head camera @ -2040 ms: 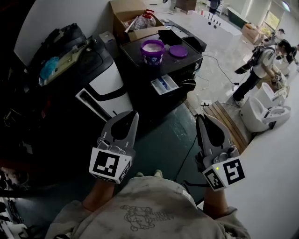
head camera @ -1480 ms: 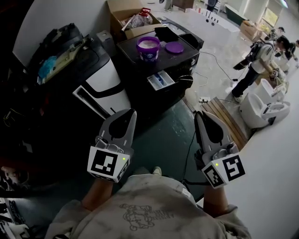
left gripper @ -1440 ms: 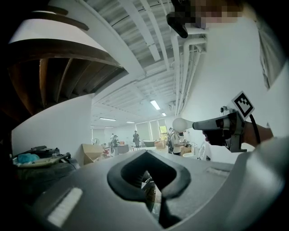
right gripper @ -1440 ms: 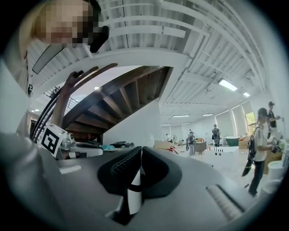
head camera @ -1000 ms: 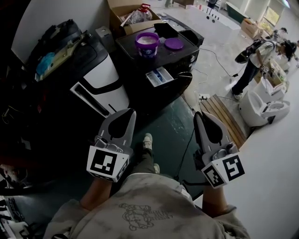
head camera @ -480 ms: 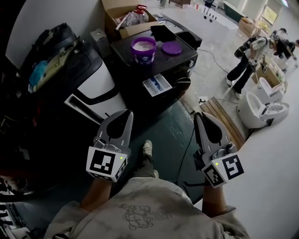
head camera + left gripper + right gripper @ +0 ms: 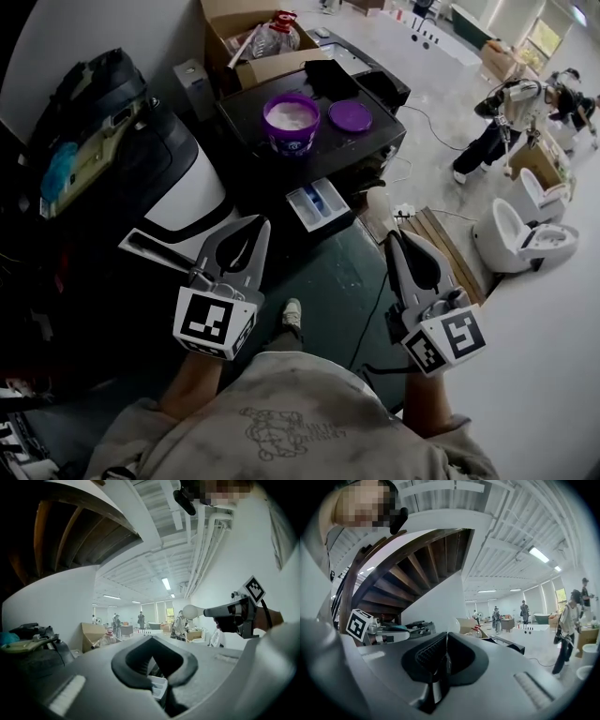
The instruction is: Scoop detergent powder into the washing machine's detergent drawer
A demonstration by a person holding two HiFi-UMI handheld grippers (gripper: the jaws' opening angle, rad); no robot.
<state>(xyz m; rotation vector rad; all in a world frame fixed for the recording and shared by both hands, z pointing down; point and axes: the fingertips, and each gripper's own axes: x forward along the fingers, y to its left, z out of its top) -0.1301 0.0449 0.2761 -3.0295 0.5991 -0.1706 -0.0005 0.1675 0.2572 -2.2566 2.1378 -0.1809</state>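
An open purple tub of white detergent powder (image 7: 292, 122) stands on the dark washing machine (image 7: 380, 141), its purple lid (image 7: 350, 115) beside it. Below the machine's top, the white detergent drawer (image 7: 319, 204) is pulled out; it also shows through the left jaws (image 7: 157, 686). My right gripper (image 7: 387, 240) is shut on a white scoop (image 7: 192, 612), whose round bowl sticks out past the tips (image 7: 454, 624). My left gripper (image 7: 259, 223) is shut and holds nothing. Both grippers hang in front of the machine, short of the drawer.
A cardboard box (image 7: 246, 42) with a bottle sits behind the machine. A black and white appliance (image 7: 183, 187) stands at the left. At the right are a wooden pallet (image 7: 452, 251), a toilet (image 7: 511, 234) and a person (image 7: 502, 117). A cable runs over the floor.
The washing machine, tub and drawer have come closer in the head view as the person stepped forward. Both grippers keep the same pose and grip.
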